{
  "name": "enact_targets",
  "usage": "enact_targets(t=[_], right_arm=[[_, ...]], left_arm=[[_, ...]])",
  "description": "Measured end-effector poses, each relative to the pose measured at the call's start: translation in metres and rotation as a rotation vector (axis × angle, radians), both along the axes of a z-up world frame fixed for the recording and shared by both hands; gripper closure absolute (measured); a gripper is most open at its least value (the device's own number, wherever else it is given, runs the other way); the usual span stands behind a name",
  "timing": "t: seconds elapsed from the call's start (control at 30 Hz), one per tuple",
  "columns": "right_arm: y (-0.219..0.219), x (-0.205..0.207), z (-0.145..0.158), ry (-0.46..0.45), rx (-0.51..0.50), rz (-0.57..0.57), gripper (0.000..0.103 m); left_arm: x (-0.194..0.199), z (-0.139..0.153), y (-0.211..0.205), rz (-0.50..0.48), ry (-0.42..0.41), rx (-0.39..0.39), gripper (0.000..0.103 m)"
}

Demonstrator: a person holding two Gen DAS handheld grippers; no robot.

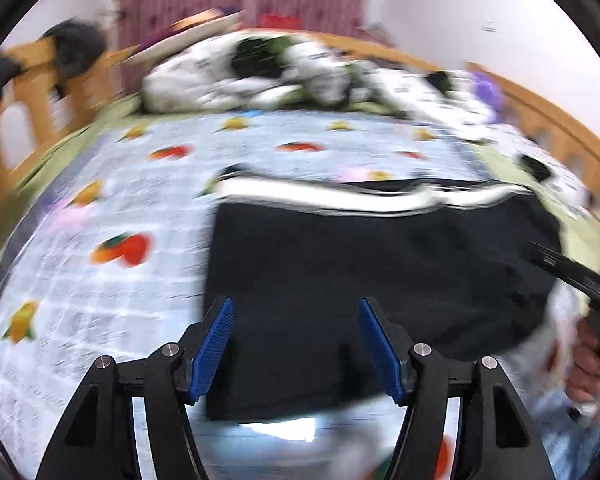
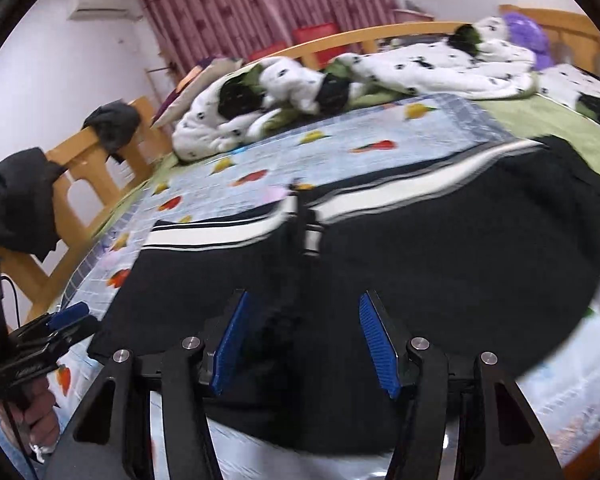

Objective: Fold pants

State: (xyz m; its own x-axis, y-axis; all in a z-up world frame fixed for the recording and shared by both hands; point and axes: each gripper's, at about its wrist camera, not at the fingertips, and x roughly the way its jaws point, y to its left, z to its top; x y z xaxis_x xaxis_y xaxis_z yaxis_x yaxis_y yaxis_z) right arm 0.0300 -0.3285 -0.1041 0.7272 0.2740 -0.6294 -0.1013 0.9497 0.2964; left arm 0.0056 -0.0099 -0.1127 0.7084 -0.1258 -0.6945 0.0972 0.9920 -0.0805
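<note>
Two grippers, left gripper (image 1: 296,344) and right gripper (image 2: 300,344), hover spread and empty over black fabric pants with a white side stripe (image 1: 360,264), lying folded on the fruit-print bedsheet (image 1: 100,200). Best to pinch both near corners evenly, then lift together, keeping edges aligned.

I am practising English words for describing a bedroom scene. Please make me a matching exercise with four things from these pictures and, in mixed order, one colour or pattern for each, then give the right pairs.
Things:
1. pants
2. curtain
3. blanket
4. gripper pads

Colours or patterns:
A. white with black spots
B. blue
C. black with a white stripe along the edge
D. dark pink

Right pairs: 1-C, 2-D, 3-A, 4-B
</note>
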Motion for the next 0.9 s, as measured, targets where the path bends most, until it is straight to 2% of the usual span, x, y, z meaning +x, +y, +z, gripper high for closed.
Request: enact_targets(t=[0.07, 0.1, 0.13, 0.17, 0.27, 0.33, 0.4, 0.47, 0.53, 0.6, 0.67, 0.73, 0.8, 0.83, 0.9], right_arm=[[0.018, 0.009, -0.01, 0.043, -0.06, 0.009, 0.052], [0.023, 0.011, -0.018, 0.076, -0.102, 0.003, 0.058], [0.029, 0.014, -0.033, 0.137, -0.158, -0.005, 0.059], [0.031, 0.014, -0.042, 0.157, -0.18, -0.001, 0.059], [0.042, 0.004, -0.04, 0.122, -0.274, 0.031, 0.059], [0.035, -0.002, -0.029, 0.127, -0.245, 0.053, 0.059], [0.009, -0.014, -0.012, 0.101, -0.177, 0.023, 0.059], [-0.03, -0.025, 0.005, 0.047, -0.174, -0.07, 0.053], [-0.071, -0.031, 0.016, 0.002, -0.207, -0.215, 0.034], [-0.114, -0.032, 0.018, 0.002, -0.213, -0.337, 0.028], [-0.162, -0.026, 0.011, 0.032, -0.164, -0.396, 0.028], [-0.193, -0.014, -0.003, 0.071, -0.146, -0.468, 0.029], [-0.214, 0.0, -0.019, 0.119, -0.098, -0.486, 0.03], [-0.221, 0.01, -0.027, 0.135, -0.061, -0.486, 0.035], [-0.228, 0.024, -0.039, 0.149, 0.001, -0.472, 0.037]], left_arm=[[0.007, -0.015, 0.016, 0.037, 0.042, -0.001, 0.04], [0.009, -0.024, 0.019, 0.05, 0.068, 0.015, 0.04], [0.01, -0.034, 0.023, 0.048, 0.098, 0.029, 0.04], [0.01, -0.047, 0.024, 0.029, 0.127, 0.029, 0.038], [0.007, -0.05, 0.032, 0.008, 0.12, -0.039, 0.038], [0.009, -0.046, 0.037, 0.002, 0.135, -0.082, 0.038], [0.012, -0.042, 0.042, 0.002, 0.135, -0.098, 0.038], [0.018, -0.038, 0.046, 0.003, 0.126, -0.087, 0.038], [0.027, -0.035, 0.051, -0.001, 0.122, -0.105, 0.038], [0.039, -0.033, 0.054, -0.018, 0.144, -0.167, 0.038], [0.051, -0.029, 0.057, -0.039, 0.155, -0.25, 0.038], [0.064, -0.029, 0.06, -0.047, 0.171, -0.285, 0.038], [0.08, -0.034, 0.061, -0.048, 0.206, -0.294, 0.038], [0.088, -0.04, 0.062, -0.034, 0.229, -0.283, 0.038], [0.103, -0.05, 0.065, -0.006, 0.266, -0.264, 0.039]])
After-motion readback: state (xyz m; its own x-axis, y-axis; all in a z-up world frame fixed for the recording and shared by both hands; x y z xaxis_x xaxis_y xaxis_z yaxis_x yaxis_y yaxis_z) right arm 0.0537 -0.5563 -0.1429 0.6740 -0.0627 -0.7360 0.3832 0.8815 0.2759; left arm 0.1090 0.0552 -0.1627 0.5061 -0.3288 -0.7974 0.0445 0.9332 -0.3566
